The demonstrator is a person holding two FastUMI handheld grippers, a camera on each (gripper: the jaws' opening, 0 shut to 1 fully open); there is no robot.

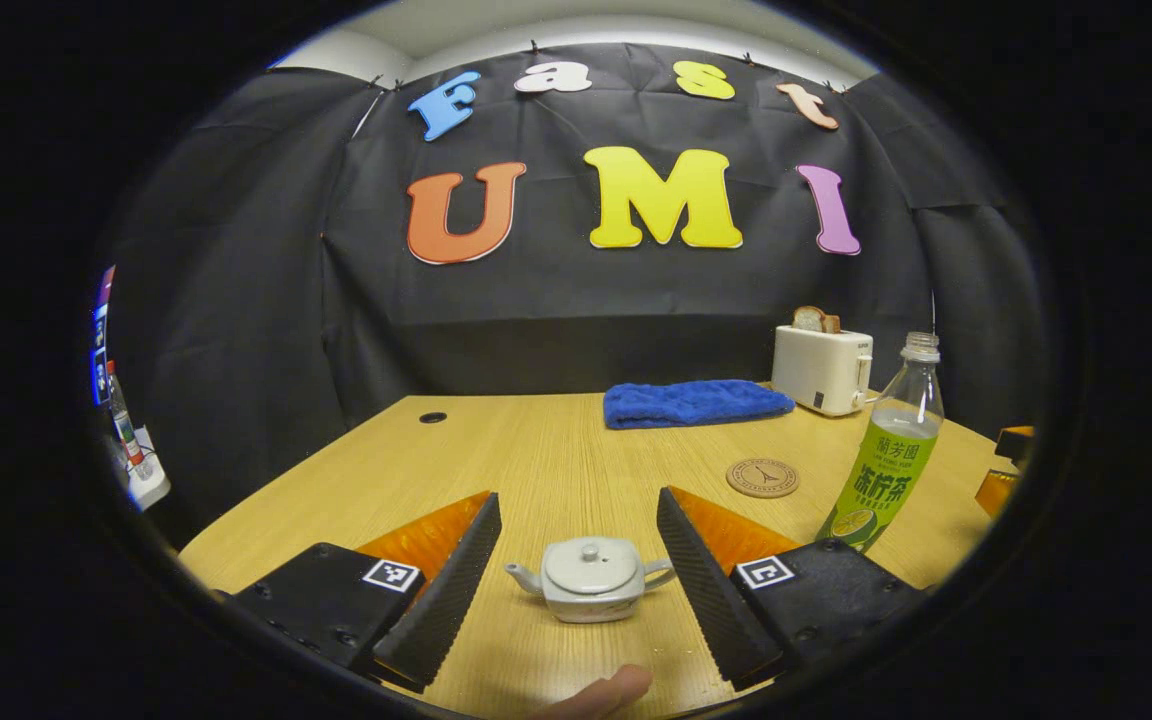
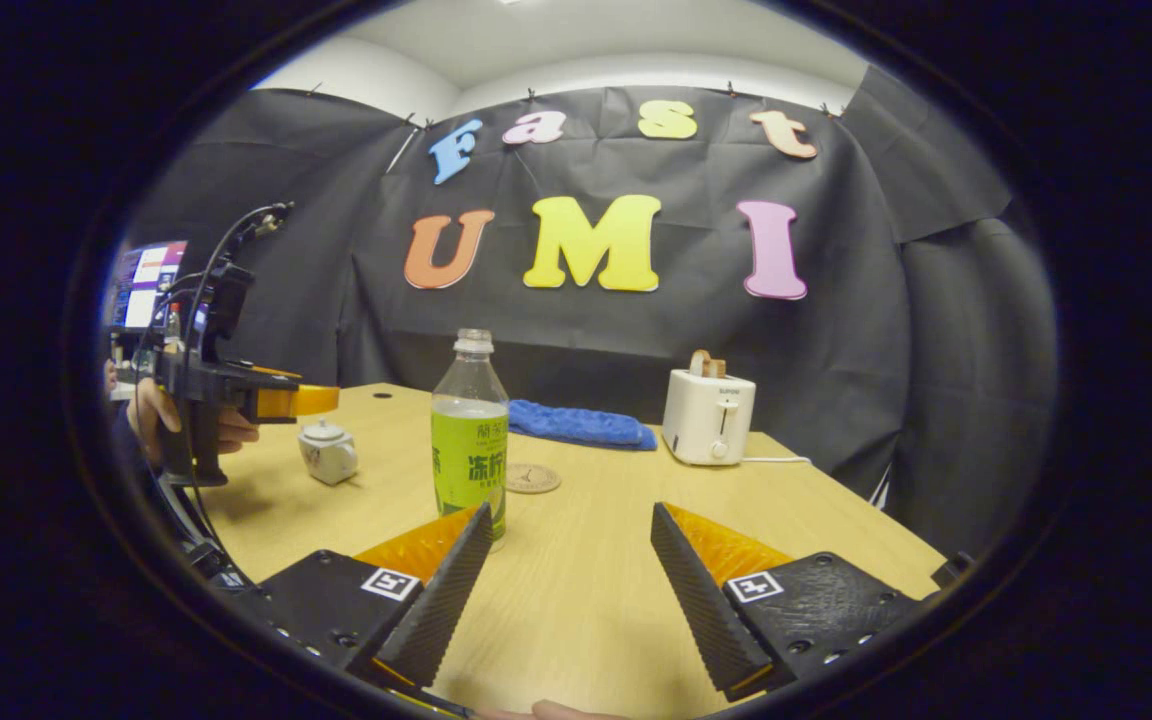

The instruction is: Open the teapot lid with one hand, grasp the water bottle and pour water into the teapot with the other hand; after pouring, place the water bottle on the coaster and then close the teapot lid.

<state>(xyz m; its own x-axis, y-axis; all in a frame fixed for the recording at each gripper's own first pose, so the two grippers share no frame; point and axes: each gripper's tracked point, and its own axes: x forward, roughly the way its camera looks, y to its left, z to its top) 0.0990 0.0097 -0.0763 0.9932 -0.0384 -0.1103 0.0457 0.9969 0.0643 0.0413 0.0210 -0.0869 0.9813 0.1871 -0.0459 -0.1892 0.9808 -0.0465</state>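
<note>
1. Left gripper view: the left claw (image 1: pixel 578 570) is spread wide above the bench (image 1: pixel 556 450), holding nothing. The teapot (image 1: pixel 591 578) stands on the bench between the two fingers, touched by neither, with its lid (image 1: pixel 588 562) on, its spout pointing left and its handle right.
2. Further right in the same view the water bottle (image 1: pixel 886 450) stands upright with no cap on its neck. The coaster (image 1: pixel 762 477) lies flat just left of the bottle. Behind them lie a folded blue towel (image 1: pixel 696 403) and a white toaster (image 1: pixel 823 368) with bread in its slot.
3. A fingertip (image 1: pixel 606 692) shows at the bottom edge.
4. Right gripper view: the right claw (image 2: pixel 571 590) is also wide and holds nothing. The water bottle (image 2: pixel 470 440) stands just beyond its left finger, apart from it.
5. The coaster (image 2: pixel 533 478) lies just behind the bottle; the towel (image 2: pixel 581 424) and toaster (image 2: pixel 707 416) sit further back.
6. At the left a hand (image 2: pixel 151 415) holds the left claw (image 2: pixel 316 400) above and just left of the teapot (image 2: pixel 328 452); from here its opening cannot be judged.
</note>
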